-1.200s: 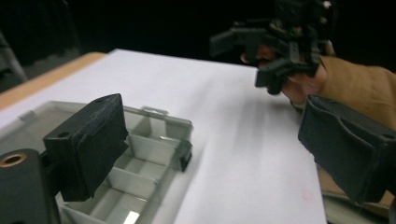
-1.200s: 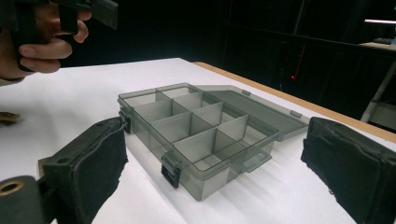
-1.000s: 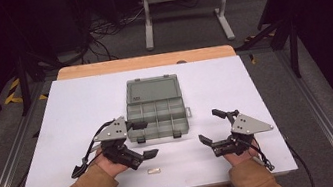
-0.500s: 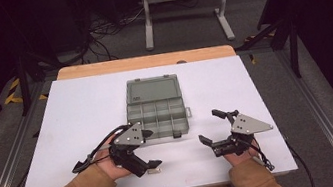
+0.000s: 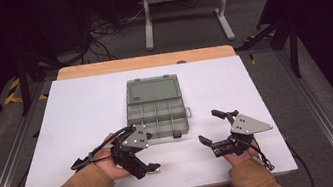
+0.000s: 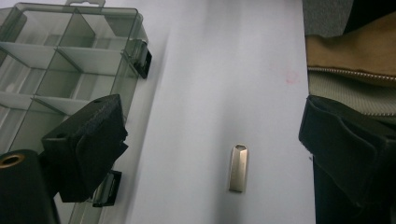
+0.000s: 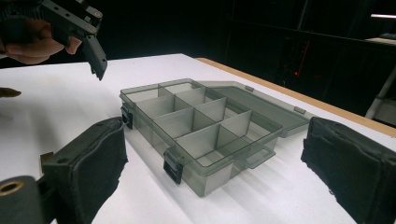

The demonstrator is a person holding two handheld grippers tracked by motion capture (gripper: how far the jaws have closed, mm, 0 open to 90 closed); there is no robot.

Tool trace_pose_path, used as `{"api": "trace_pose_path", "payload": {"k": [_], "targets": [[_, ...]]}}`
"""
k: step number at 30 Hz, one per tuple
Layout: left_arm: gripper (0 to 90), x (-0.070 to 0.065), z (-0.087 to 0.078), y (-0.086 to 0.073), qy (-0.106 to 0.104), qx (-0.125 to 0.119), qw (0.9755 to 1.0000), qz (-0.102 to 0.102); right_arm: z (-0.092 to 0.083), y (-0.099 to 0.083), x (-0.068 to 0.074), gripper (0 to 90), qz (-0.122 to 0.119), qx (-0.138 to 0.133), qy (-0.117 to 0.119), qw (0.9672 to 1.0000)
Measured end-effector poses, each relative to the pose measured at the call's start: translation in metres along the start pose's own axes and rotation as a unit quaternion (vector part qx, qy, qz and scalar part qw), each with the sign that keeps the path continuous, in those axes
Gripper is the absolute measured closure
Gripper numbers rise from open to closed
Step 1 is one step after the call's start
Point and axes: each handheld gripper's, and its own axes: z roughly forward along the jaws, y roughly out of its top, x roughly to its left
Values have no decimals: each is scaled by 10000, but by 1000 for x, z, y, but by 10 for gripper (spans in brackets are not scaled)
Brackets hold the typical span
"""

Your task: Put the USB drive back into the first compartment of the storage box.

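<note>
Tipping my left gripper [image 5: 152, 168] down toward the near edge of the white table [image 5: 80, 107], I now have its jaws pointing at the small metal piece [image 5: 157, 171] that lies there. Half a second ago this gripper sat a little farther from me and nearer the box; a second ago it was level, with its jaws beside the box's near left corner. In the left gripper view the jaws stand wide apart and hold nothing, and the metal piece [image 6: 238, 167] lies flat on the table between them, touching neither pad. It is a short silver bar with one pointed end, and it has not shifted.

The grey compartment box [image 5: 157, 115] sits in the middle of the table with its lid swung open toward the far side. In the left gripper view its near wall [image 6: 116, 70] and two black latches run just behind my left pad.

My right gripper [image 5: 210, 129] rests low on the near right part of the table, well apart from the box, in the same place as before. Its jaws gape wide and carry nothing. In the right gripper view the box [image 7: 201, 126] lies between and beyond the two pads, its dividers bare, and my left gripper [image 7: 95, 60] hangs over the table at the upper left with its tip pointing down.
</note>
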Motion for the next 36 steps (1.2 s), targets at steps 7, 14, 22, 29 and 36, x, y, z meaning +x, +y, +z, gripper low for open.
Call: {"api": "trace_pose_path", "payload": {"k": [7,14,22,29,36], "targets": [[106,-1,2,2,-89,302,9995,-41,0,0,0,62,-27,12,8,10000],[129,-1,5,2,-239,437,9987,-126,0,0,0,62,-22,12,19,10000],[181,-4,10,2,-259,723,9970,-44,0,0,0,62,-30,18,29,10000],[207,-6,15,1,-240,877,9959,4,0,0,0,62,-33,12,33,10000],[222,-7,23,-2,-289,925,9953,-5,0,0,0,62,-37,15,34,10000]]}}
